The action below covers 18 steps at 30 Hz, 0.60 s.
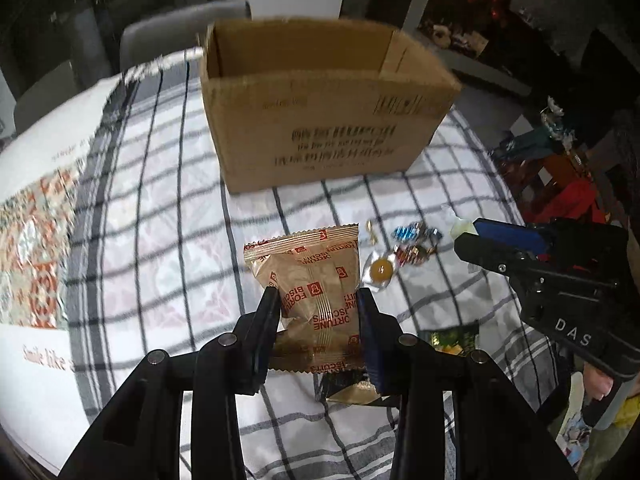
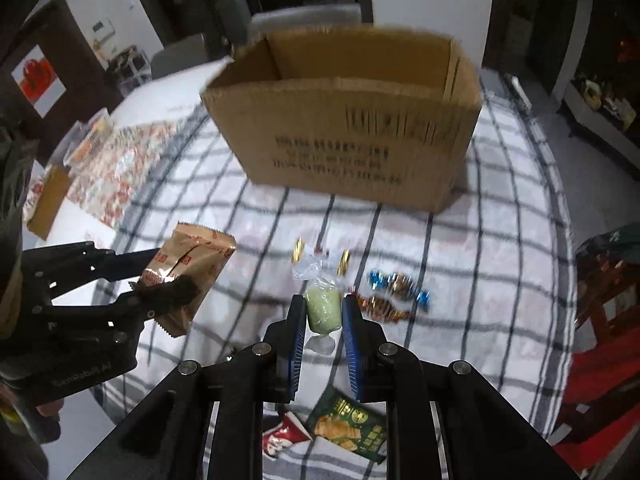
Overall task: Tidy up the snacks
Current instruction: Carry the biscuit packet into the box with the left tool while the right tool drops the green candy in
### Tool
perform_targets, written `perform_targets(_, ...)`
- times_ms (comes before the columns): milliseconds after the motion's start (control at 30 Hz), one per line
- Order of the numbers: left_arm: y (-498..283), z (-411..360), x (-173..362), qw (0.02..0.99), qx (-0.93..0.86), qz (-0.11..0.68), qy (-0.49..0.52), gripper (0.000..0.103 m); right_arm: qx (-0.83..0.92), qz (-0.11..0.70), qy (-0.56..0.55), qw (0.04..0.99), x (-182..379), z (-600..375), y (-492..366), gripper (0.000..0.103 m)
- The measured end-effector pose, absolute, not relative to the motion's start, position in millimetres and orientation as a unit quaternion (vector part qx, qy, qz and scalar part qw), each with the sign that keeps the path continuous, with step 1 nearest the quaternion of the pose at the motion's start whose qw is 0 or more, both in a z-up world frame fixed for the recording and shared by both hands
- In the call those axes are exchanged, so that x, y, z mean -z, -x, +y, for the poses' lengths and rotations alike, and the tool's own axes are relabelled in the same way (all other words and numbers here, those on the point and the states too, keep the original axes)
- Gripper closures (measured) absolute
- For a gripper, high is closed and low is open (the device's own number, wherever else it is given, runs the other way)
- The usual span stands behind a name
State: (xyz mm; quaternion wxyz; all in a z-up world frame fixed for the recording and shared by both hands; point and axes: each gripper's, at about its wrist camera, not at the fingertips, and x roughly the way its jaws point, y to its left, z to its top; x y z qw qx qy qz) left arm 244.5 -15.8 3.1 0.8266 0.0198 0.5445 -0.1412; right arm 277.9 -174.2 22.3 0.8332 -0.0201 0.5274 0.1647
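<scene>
Left gripper (image 1: 318, 300) clamps crinkly biscuit packet (image 1: 316, 280); right gripper (image 2: 323, 312) pinches cellophane-wrapped green candy (image 2: 323, 307).

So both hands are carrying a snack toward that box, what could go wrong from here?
The left hand-held gripper pinches the biscuit packet by its lower part, so it might swing or slip. The right hand-held gripper holds a small green candy that could pop out. Either might catch the cardboard box rim.
</scene>
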Motion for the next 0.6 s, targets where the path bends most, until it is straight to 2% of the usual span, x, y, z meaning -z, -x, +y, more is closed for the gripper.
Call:
perform_targets(300,-262,-22,-56,0.857,0.152,0.492,-0.025,0.065,-0.165,0.476,0.001,0.864,-75,-181,-289,0.083)
perform_targets(600,-289,-31,-88,0.874,0.159,0.458,-0.042,0.065,-0.153,0.455,-0.017,0.877,-96,-188,-313,0.083)
